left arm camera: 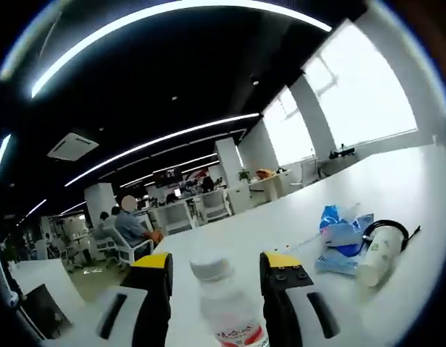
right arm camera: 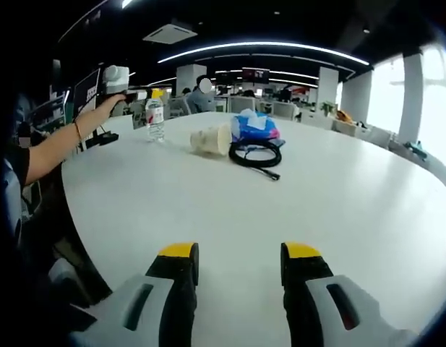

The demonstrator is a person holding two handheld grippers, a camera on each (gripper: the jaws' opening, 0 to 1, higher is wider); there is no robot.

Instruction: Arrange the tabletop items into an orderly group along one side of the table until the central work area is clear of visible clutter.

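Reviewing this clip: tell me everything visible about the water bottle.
The water bottle is small, clear plastic, with a pale screw cap and a red-and-white label low on its body. It stands upright on the white table, near the edge, apart from the paper cup. In the left gripper view it sits between the jaws of the left claw; whether they press it cannot be told. It looks largely full.

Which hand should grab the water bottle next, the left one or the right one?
Probably the left. The left gripper already has the water bottle between its open jaws. The right gripper hangs open over bare table, far from the bottle.
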